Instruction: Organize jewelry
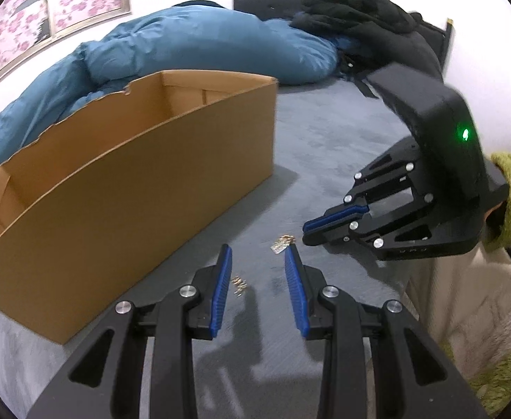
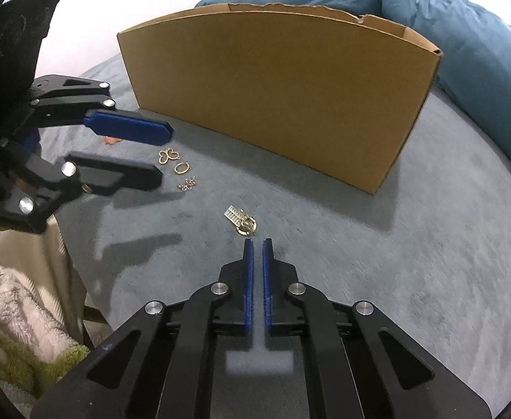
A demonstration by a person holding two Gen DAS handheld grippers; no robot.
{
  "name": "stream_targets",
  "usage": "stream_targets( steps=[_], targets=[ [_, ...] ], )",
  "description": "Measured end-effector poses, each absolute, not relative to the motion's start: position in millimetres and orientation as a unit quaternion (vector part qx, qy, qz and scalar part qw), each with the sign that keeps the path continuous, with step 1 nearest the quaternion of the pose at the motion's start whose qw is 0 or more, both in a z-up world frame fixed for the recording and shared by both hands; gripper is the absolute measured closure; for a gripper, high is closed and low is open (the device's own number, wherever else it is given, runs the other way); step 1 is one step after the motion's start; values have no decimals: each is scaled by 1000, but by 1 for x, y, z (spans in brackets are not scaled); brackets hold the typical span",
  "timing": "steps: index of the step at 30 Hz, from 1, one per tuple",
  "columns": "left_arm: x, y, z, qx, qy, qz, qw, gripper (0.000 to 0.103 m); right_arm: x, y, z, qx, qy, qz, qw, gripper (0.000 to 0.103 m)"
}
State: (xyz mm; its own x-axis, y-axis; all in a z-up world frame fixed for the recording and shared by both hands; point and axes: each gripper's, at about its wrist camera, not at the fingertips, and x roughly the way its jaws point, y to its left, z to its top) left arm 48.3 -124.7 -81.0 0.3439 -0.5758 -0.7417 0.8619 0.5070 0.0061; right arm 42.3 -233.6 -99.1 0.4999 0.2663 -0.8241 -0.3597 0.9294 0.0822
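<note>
Grey bedsheet bears cardboard box, scattered jewelry.

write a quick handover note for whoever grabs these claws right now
Left claw: open, empty, low over the grey bedspread.
Right claw: nearly shut, holding nothing, tips just short of the gold cluster.
Other pieces lie loose: butterfly charm, oval ring, small studs.
Cardboard box stands behind them; its inside is mostly hidden.
Done: nothing visibly. Left: sort every piece.
</note>
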Motion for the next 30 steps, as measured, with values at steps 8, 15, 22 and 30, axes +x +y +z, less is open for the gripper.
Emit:
stream_targets(
  steps=[8,15,22,30],
  targets=[
    [43,-162,-104,296,329,-473,762,73,48,-234,-97,-32,465,175,867,100],
    [49,-176,-120,338,331,-484,736,81,54,-242,-97,-25,464,178,868,100],
    [48,-176,-119,332,339,-497,727,96,58,-244,-97,-22,463,178,868,99],
    [40,-158,-112,316,340,-490,738,96,53,-241,-94,-23,457,176,871,96]
  ],
)
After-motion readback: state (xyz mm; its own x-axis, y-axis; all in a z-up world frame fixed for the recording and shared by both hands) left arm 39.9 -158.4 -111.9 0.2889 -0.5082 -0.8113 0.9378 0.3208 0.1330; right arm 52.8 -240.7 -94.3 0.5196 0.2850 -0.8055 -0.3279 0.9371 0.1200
